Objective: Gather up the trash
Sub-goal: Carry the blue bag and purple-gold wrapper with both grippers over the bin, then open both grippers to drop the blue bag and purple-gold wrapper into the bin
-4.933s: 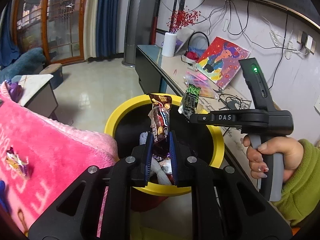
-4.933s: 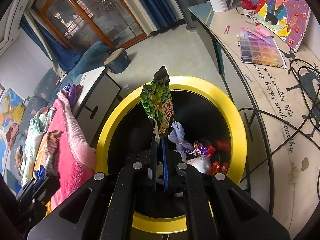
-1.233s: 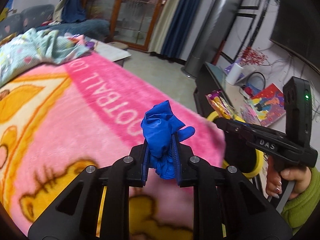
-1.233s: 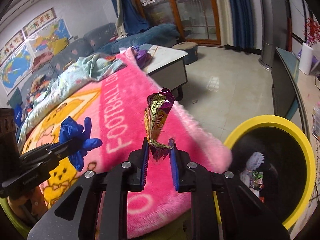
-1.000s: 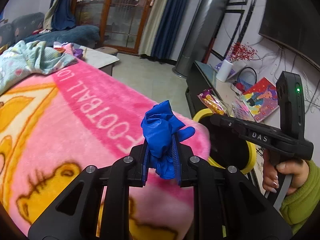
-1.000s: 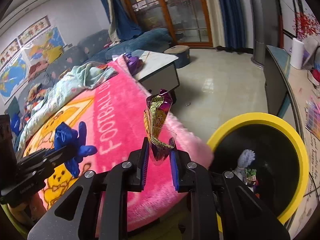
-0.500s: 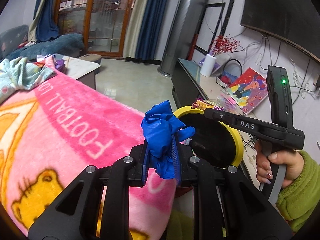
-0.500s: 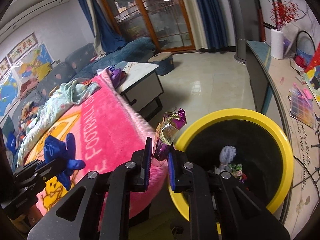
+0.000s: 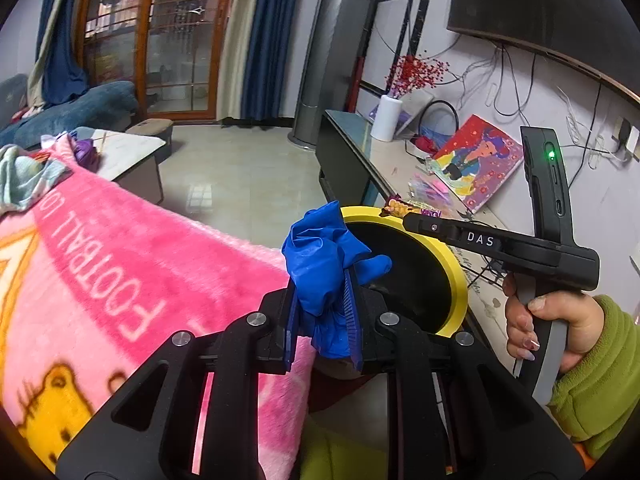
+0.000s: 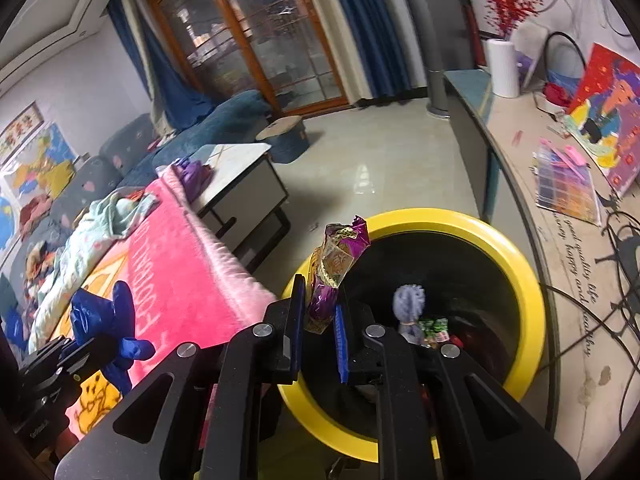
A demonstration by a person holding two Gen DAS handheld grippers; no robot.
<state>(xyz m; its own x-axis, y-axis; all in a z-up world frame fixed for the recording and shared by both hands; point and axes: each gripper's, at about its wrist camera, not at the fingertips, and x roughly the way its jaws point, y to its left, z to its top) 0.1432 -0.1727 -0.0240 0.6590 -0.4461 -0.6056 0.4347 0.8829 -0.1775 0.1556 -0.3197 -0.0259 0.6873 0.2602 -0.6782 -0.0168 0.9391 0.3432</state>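
While both of the person's hands carry trash toward the bin, nothing has been let go yet. Nearest, the left gripper (image 9: 322,312) has its fingers clamped on a crumpled blue glove (image 9: 320,256), held over the edge of a pink blanket (image 9: 120,264) with the bin just beyond it. Beside it, the right gripper (image 10: 318,328), gripped by a hand (image 9: 548,328) in a green sleeve, pinches the lower end of a purple and gold snack wrapper (image 10: 336,268), its fingers having just been closing tighter on it; the wrapper stands upright over the near rim of the bin. The yellow-rimmed trash bin (image 10: 532,304) stands on the floor between the blanket and a long low surface (image 10: 516,160) by the wall. Inside it already lie several pieces: a pale fluffy item (image 10: 408,304), a green wrapper (image 10: 434,326) and some red bits. Both held pieces look ready to drop next. Farther off, on a small coffee table (image 10: 240,160), a purple lump (image 10: 194,172) may still await collection.
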